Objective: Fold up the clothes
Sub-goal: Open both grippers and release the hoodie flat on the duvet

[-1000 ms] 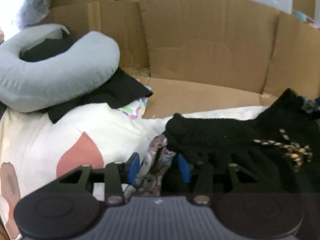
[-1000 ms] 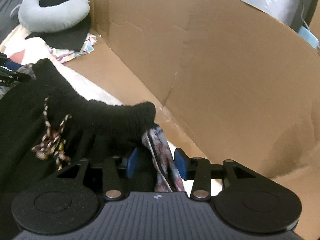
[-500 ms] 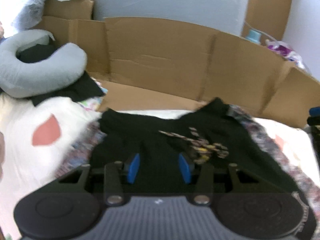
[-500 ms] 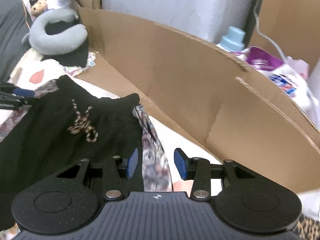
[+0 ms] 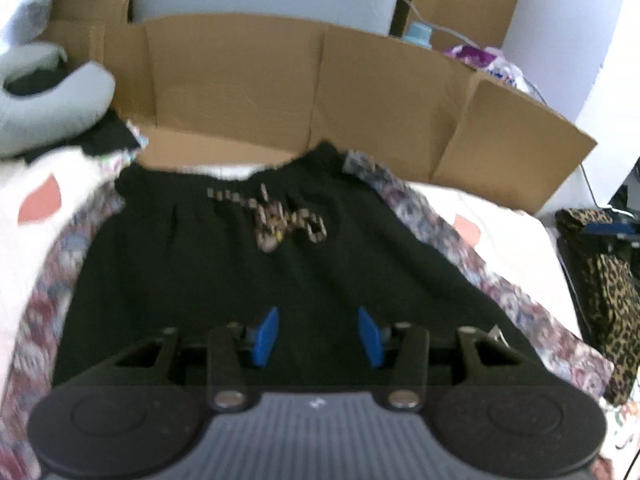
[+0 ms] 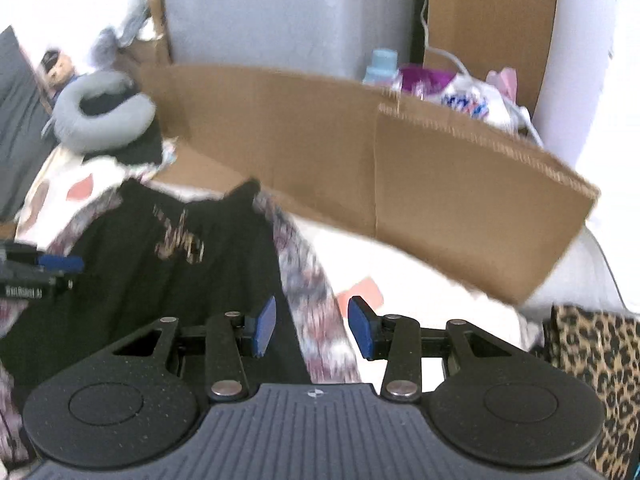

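A black garment (image 5: 240,280) with a striped drawstring bow (image 5: 280,220) lies spread flat, waistband at the far side, on top of a floral garment (image 5: 460,248). Both rest on a white sheet with pink patches (image 5: 40,200). My left gripper (image 5: 318,336) hovers open over the black cloth's near part, nothing pinched. My right gripper (image 6: 312,330) hangs open above the black garment's (image 6: 160,280) right edge, where a floral strip (image 6: 312,292) lies below the gap. The left gripper (image 6: 40,268) shows at the left edge of the right wrist view.
A cardboard wall (image 5: 320,92) runs along the far side of the sheet. A grey neck pillow (image 5: 52,108) lies on dark cloth at the far left. A leopard-print garment (image 6: 592,360) lies at the right. A blue bottle (image 6: 380,66) and bags stand behind the cardboard.
Both grippers have drawn back and up from the waistband corners, where cloth sat between their fingers. The black garment now lies spread flat with no cloth in either gap.
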`<state>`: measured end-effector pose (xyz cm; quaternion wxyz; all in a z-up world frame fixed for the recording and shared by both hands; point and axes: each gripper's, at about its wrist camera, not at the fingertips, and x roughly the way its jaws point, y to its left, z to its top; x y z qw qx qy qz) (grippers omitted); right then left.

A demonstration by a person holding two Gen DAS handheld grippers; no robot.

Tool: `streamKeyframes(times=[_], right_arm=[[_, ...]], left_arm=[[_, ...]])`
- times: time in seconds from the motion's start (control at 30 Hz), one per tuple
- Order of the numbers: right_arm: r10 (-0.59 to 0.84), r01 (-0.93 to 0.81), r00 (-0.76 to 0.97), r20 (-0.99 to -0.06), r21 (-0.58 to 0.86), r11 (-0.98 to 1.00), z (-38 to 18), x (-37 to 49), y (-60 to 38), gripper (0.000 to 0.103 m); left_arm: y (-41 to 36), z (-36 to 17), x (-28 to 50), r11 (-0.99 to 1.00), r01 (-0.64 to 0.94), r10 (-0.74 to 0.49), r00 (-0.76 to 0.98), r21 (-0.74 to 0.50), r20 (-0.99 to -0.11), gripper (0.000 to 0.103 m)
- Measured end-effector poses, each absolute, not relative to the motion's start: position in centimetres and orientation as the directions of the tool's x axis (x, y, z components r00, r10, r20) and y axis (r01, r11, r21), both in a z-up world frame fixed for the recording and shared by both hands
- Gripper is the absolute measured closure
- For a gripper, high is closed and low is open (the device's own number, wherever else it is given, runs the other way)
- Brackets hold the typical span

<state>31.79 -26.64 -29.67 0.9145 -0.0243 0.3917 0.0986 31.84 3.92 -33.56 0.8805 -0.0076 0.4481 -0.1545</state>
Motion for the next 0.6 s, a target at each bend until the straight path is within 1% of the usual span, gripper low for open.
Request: streamKeyframes(times=[0.13,0.37,0.47,0.6], right_arm=[[0.168,-0.152,0.650,-0.742,0.089,0.984,-31.7,29.0,-28.4,0.056],[0.156,-0.115,0.622,-0.767,0.108,0.988,-33.9,24.6,-30.6,0.056],[0.145,-0.098,0.619,-0.772,0.107,0.989,-34.9,23.4,-31.7,0.056],[0.129,-0.089,0.605,-0.785,0.094,0.992,-36.4,22.5,-33.1,0.056]], left_arm=[[3.9,-34.4,30.0,0.952,0.258,-0.277,0.513,-0.162,-0.812,0.054],[3.9,-35.6,27.3,0.952,0.236,-0.283,0.449,-0.194,-0.847,0.054],[3.2,-36.1,25.9,0.931,0.288,-0.331,0.404,-0.225,-0.853,0.051],[2.6,-36.8,24.7,0.913,0.323,-0.360,0.349,-0.250,-0.865,0.051]])
